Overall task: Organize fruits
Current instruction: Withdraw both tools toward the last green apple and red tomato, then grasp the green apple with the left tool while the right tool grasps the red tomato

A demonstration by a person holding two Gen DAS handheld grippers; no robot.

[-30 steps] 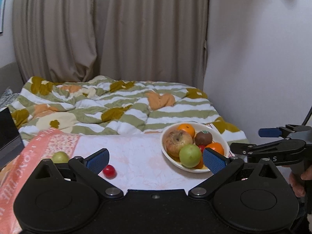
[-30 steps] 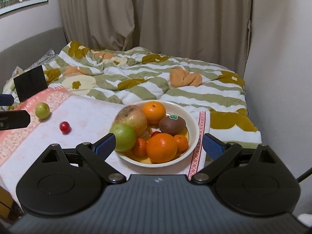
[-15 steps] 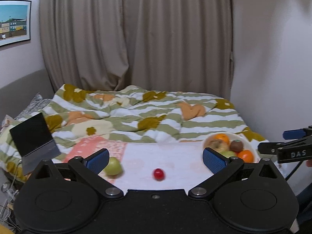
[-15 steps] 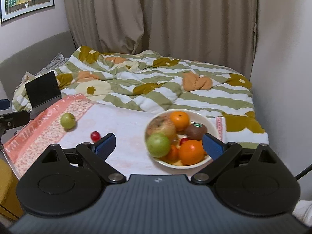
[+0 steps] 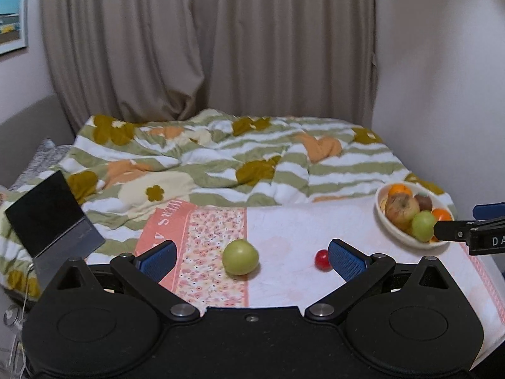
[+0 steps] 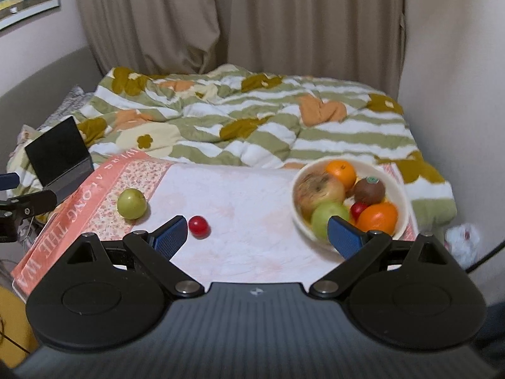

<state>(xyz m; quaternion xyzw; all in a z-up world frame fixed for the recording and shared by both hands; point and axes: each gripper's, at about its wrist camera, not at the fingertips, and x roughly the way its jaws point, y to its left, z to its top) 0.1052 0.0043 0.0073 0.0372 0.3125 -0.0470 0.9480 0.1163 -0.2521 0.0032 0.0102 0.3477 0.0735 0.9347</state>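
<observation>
A loose green apple point(image 5: 240, 257) lies on the pink-and-white tablecloth point(image 5: 284, 227), straight ahead between the fingers of my open left gripper point(image 5: 251, 258). A small red fruit point(image 5: 322, 259) rests beside the left gripper's right pad. A white bowl point(image 5: 397, 235) at the far right holds an old apple, a green apple, oranges and a kiwi. In the right wrist view my open right gripper point(image 6: 257, 237) hovers over the cloth, with the green apple point(image 6: 131, 203) and the red fruit point(image 6: 199, 225) to its left and the bowl point(image 6: 399, 189) behind its right pad.
A dark tablet point(image 5: 47, 211) stands propped at the table's left edge. A bed with a striped floral quilt point(image 5: 236, 158) lies behind the table, curtains beyond it. A wall point(image 5: 442, 94) closes the right side. A crumpled white bag point(image 6: 462, 241) lies on the floor at right.
Both grippers have swung left and drawn back. In the left wrist view the green apple now sits between the fingers and the bowl has slid to the far right. Both stay open.
</observation>
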